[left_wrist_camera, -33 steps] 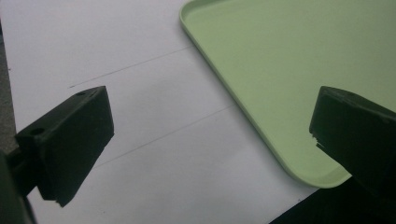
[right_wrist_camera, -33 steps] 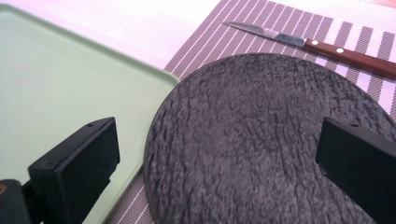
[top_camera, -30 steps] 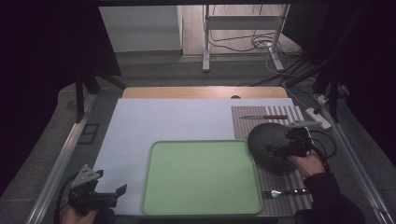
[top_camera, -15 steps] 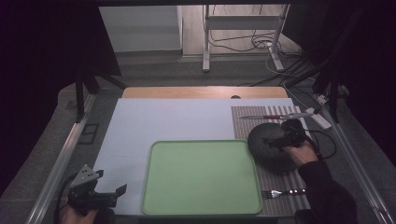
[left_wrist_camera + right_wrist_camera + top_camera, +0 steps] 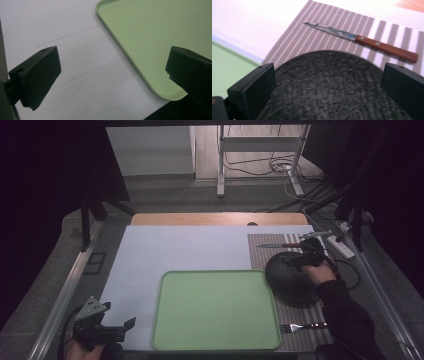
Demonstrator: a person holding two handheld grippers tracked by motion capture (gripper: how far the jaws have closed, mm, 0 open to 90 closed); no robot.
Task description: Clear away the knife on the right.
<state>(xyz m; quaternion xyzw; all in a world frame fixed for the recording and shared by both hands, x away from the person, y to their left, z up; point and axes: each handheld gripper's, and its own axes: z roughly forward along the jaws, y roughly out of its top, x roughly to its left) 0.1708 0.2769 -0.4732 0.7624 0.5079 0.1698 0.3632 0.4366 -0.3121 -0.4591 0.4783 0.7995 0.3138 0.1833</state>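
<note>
A white table (image 5: 165, 255) stands in a dark room with cables (image 5: 260, 167) beyond. Right of the green tray (image 5: 215, 310), the dark, rough-textured round plate (image 5: 287, 282) lies on a striped placemat (image 5: 265, 251). The right gripper (image 5: 305, 260) hovers above it, jaws apart; the left gripper (image 5: 112, 332), left of the tray, gapes too.

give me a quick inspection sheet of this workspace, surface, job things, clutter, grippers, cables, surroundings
surface: white table top with a wooden strip along the far edge; striped placemat at right.
job's things: dark round plate on the placemat, beside the green tray, which holds nothing.
clutter: wooden-handled knife beyond the plate; fork on the near part of the placemat.
grippers: left gripper open, near the table's near left corner; right gripper open, jaws either side of the plate's far part.
cables: loose cables on the floor behind; power strip right of the table.
surroundings: metal stand, dark curtains.
</note>
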